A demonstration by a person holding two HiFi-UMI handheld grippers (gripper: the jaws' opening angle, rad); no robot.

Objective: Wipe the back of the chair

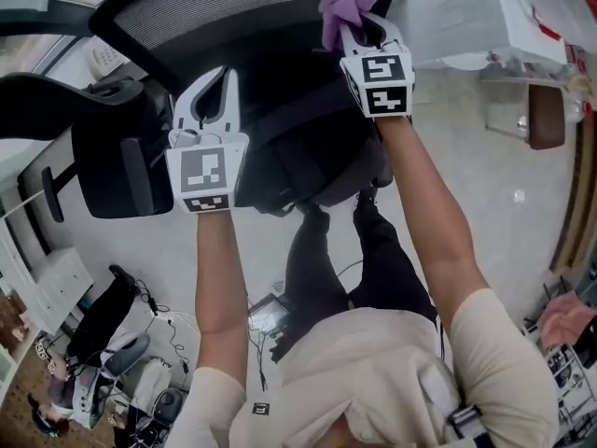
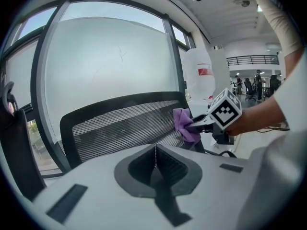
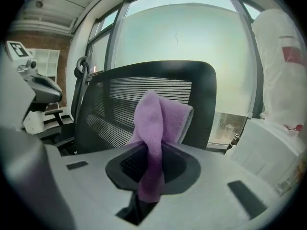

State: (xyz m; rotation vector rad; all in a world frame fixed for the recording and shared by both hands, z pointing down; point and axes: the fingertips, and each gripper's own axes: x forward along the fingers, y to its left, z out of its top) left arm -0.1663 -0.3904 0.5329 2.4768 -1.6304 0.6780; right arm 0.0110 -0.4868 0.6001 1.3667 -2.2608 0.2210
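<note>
The chair's black mesh back [image 1: 233, 7] runs across the top of the head view, with its black frame [image 3: 204, 104] around the ribbed mesh [image 2: 120, 123]. My right gripper [image 1: 359, 28] is shut on a purple cloth [image 1: 343, 3], which it holds against the right part of the mesh, near the frame's edge. In the right gripper view the cloth [image 3: 156, 123] stands folded up out of the jaws [image 3: 151, 152]. The left gripper view shows the cloth [image 2: 184, 123] touching the mesh. My left gripper [image 1: 216, 80] is shut and empty, hovering short of the mesh's middle [image 2: 155, 150].
A black armrest [image 1: 37, 101] and a black padded part [image 1: 121, 166] lie at the left. A tall white covered object [image 3: 278, 80] stands right of the chair by the window. Cables and gear [image 1: 112, 362] litter the floor at lower left.
</note>
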